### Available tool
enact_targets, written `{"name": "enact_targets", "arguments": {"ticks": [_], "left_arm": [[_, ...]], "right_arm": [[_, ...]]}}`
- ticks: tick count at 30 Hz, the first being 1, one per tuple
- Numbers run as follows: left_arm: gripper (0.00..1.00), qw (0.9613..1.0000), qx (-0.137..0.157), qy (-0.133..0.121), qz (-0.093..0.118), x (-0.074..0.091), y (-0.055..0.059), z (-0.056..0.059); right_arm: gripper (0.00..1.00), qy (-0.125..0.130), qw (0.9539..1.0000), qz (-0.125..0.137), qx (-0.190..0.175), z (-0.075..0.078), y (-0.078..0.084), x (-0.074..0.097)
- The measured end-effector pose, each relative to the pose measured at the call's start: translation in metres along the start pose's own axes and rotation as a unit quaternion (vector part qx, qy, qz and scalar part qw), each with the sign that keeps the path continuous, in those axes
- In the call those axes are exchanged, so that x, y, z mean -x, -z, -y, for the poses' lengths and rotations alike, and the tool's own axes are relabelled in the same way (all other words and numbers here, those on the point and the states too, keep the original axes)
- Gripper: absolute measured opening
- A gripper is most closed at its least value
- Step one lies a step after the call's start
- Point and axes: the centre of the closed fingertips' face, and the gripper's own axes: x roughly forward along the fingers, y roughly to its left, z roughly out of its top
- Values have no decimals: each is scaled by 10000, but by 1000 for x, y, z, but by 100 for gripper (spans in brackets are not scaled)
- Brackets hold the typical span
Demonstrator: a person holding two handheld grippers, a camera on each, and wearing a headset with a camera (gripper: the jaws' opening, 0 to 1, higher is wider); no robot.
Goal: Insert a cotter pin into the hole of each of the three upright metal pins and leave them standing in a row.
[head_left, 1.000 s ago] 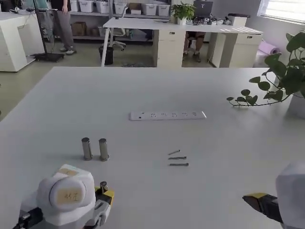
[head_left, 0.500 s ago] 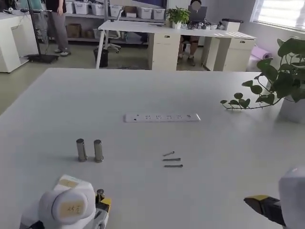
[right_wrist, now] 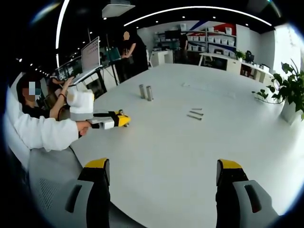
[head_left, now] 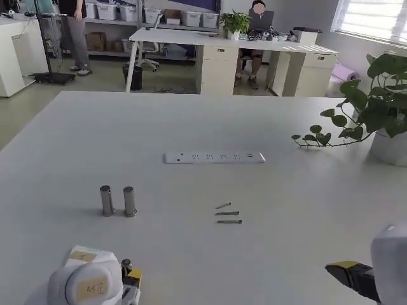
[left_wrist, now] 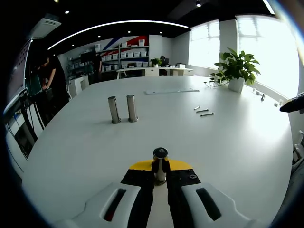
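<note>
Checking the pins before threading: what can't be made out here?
Cross-holes in the two standing metal pins: too small, head and left gripper views.
Lower end of the held metal pin: hidden between the left gripper's jaws, left gripper view.
Shape of the cotter pins: too small, head view.

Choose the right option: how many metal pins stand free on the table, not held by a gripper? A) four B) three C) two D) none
C: two metal pins stand side by side on the table, and the left gripper is shut on a third pin.
</note>
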Motion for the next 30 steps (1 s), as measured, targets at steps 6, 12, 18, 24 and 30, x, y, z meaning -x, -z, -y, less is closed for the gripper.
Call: {"name": "enact_targets", "arguments": {"ticks": [6, 12, 18, 24, 30], "left_arm": [[7, 9999, -103, 82, 69, -1, -1, 6], [8, 10000, 46, 53, -14, -1, 0, 3], [14, 9999, 3, 69, -101, 1, 7, 3], [26, 9999, 68, -12, -99, 9, 1, -2], [28, 9997, 203, 119, 48, 28, -12, -5]], "right_arm": [[91, 0, 10000, -74, 15, 1, 1, 0], [91, 1, 10000, -75, -5, 1, 2, 1], [91, -41, 10000, -88, 11, 0, 3, 0], [91, -33, 10000, -86, 0, 1, 5, 1], [91, -24, 9999, -101, -53, 3, 11, 2]]}}
